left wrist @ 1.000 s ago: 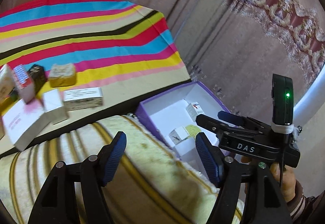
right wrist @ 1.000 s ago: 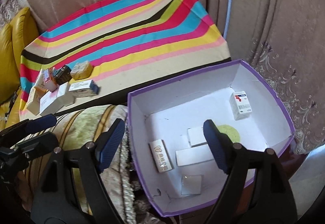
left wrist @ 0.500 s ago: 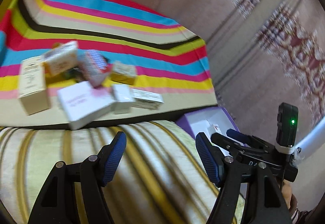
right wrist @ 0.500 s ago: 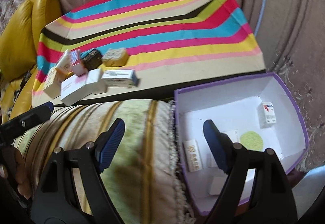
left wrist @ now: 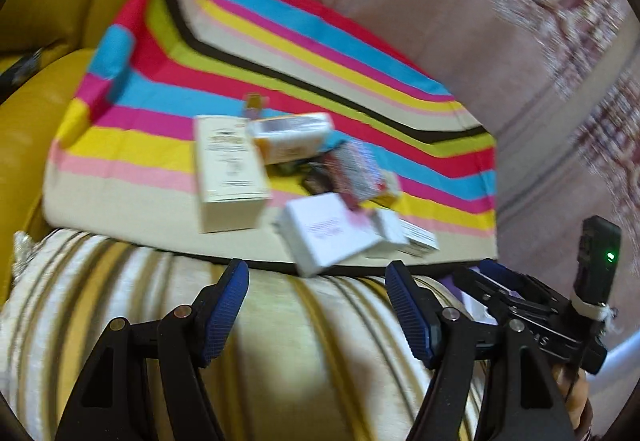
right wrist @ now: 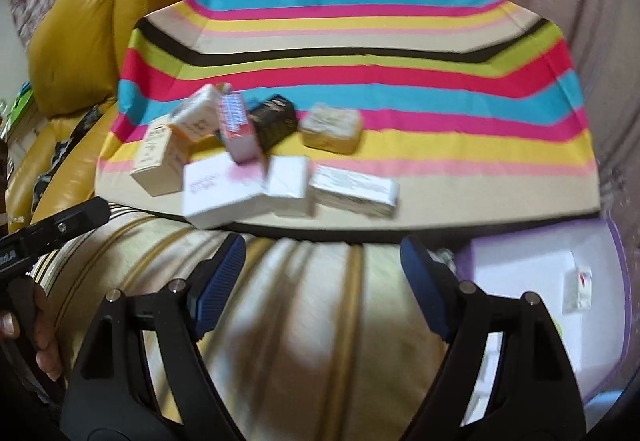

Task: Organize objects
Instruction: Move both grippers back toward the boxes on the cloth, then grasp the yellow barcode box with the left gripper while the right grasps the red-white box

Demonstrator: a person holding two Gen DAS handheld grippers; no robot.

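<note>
Several small boxes lie clustered on a striped cloth: a flat white box with pink print, a small white box, a long silvery box, a tan block, a black box and a cream carton. A purple box with white inside holds a small red-and-white carton at the lower right. My left gripper and my right gripper are both open and empty above a striped cushion, short of the boxes.
A cream and gold striped cushion lies between the grippers and the cloth. A yellow leather sofa rises at the left. Beige upholstery backs the cloth. The right gripper's body shows at the right of the left wrist view.
Both grippers have swung left, away from the purple box and toward the cluster of boxes. The purple box has slid to the right edge of both views. Both stay open.
</note>
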